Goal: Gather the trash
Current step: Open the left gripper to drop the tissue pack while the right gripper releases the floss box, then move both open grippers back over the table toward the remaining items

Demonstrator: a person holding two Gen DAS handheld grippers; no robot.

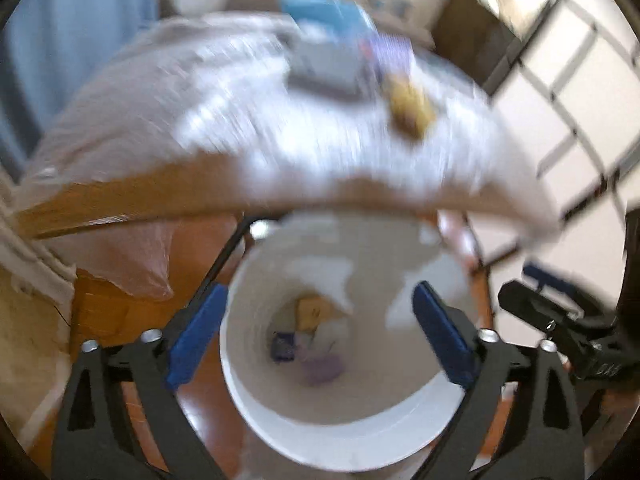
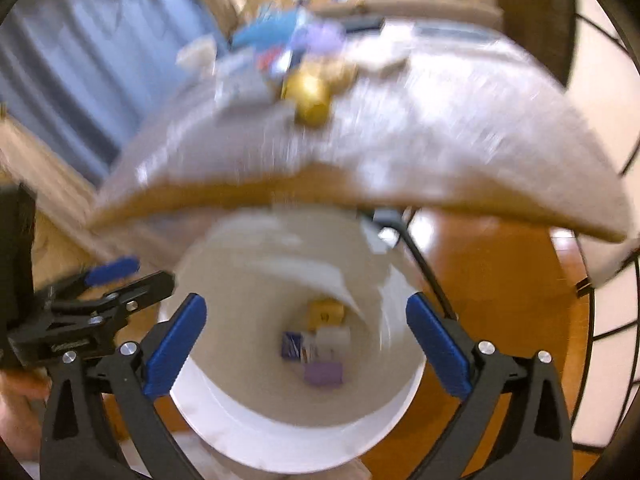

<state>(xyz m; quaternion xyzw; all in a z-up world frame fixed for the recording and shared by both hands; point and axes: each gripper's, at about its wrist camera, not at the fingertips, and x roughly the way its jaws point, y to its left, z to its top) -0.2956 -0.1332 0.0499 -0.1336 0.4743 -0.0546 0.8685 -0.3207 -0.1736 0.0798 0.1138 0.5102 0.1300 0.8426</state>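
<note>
Left gripper (image 1: 318, 334): hanging with blue pads spread wide and empty over the bin
Right gripper (image 2: 306, 338): likewise gaping, nothing held
White round plastic bin (image 1: 320, 440): sitting below the cloth-covered table (image 2: 440, 140), catching purple and tan scraps (image 2: 323, 373)
Remaining: gold and blue clutter (image 2: 312, 92) waiting on the tabletop

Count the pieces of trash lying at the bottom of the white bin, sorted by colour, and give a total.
Yellow-tan: 1
Dark blue: 1
White: 1
Purple: 1
Total: 4 pieces in the white bin; blur may hide more.
</note>
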